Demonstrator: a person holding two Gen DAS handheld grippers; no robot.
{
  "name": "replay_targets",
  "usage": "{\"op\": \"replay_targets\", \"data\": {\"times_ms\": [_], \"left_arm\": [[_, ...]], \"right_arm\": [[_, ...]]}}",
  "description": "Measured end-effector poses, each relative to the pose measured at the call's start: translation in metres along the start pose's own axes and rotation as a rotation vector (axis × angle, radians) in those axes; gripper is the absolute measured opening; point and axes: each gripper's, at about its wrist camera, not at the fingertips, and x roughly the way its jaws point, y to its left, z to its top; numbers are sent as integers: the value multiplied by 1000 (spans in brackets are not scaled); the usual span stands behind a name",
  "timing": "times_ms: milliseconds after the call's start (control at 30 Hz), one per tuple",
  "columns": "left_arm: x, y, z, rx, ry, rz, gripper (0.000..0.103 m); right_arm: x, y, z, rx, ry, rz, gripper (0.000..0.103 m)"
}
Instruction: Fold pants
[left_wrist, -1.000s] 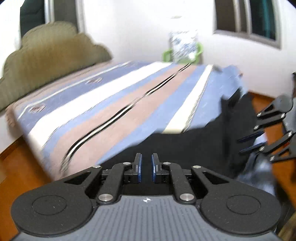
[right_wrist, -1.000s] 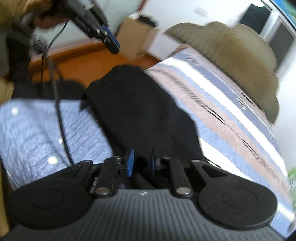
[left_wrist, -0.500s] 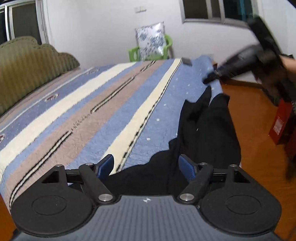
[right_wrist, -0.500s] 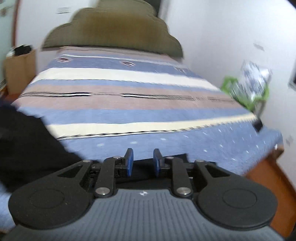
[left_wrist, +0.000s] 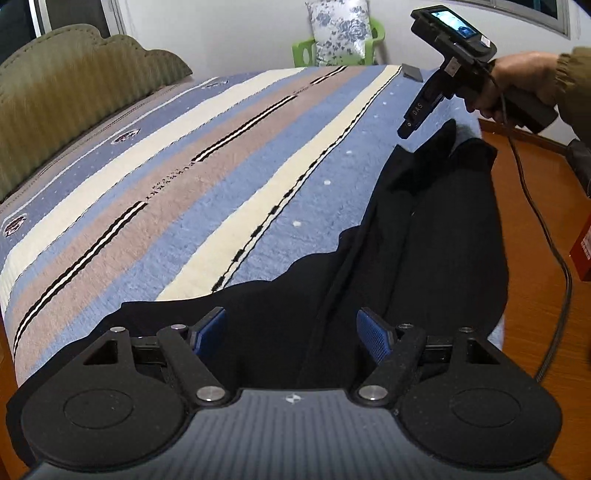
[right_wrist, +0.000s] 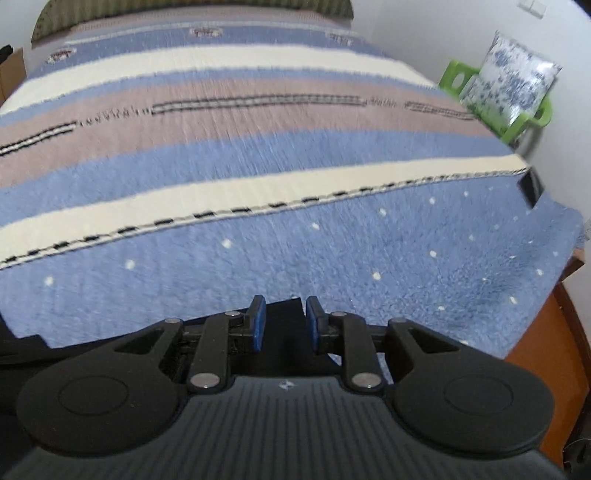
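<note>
Left wrist view: the black fabric pants (left_wrist: 424, 236) lie along the near edge of the bed, running from the bottom centre of the frame up toward the upper right. They rest on the fleecy bedspread striped in blue, cream and tan (left_wrist: 207, 177). The far end of the pants is rumpled, one flap standing up just under the other tool.

The left gripper (left_wrist: 291, 330) fills the bottom of the frame. Its jaws stand wide apart, blue pads clear of the cloth; the pants lie below and beyond the gap, nothing pinched.

Upper right of the same view: the right gripper (left_wrist: 404, 131), held in a hand (left_wrist: 517, 79) with an olive knitted cuff, points down at the far end of the pants. Its tip hangs just above the raised flap; contact cannot be told from here.

Right wrist view, somewhat blurred: the right gripper (right_wrist: 282, 323) has its jaws set narrowly, a small gap showing between the blue pads. A corner of the black cloth shows in that gap. Whether the pads press on it cannot be told.

Background: an olive ribbed scalloped headboard (left_wrist: 74, 96) at upper left, and a green plastic chair (left_wrist: 301, 53) with a blue floral cushion (left_wrist: 341, 31) at top centre. Orange-brown wooden floor (left_wrist: 535, 302) on the right.
</note>
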Motion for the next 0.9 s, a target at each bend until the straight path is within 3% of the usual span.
{"op": "replay_targets", "data": {"times_ms": [267,400,467,533,600,800,900], "left_arm": [[18,17,-3,-101,78,-24,77],[24,24,-6,-144,105,-49,77],[27,27,-7,-167,122,-82,77],[29,28,-7,-187,139,-124,76],[29,27,-8,-198,142,-145,74],[29,26,-9,-199,140,-151,39],[29,30,-10,-220,141,-164,31]], "right_arm": [[48,-14,11,-65,106,34,25],[67,-17,13,-71,146,58,36],[75,-18,13,-70,165,79,36],[78,-19,13,-62,164,96,35],[77,-21,11,-53,157,137,20],[67,-19,3,-68,112,139,9],[53,-19,2,-77,55,123,9]]}}
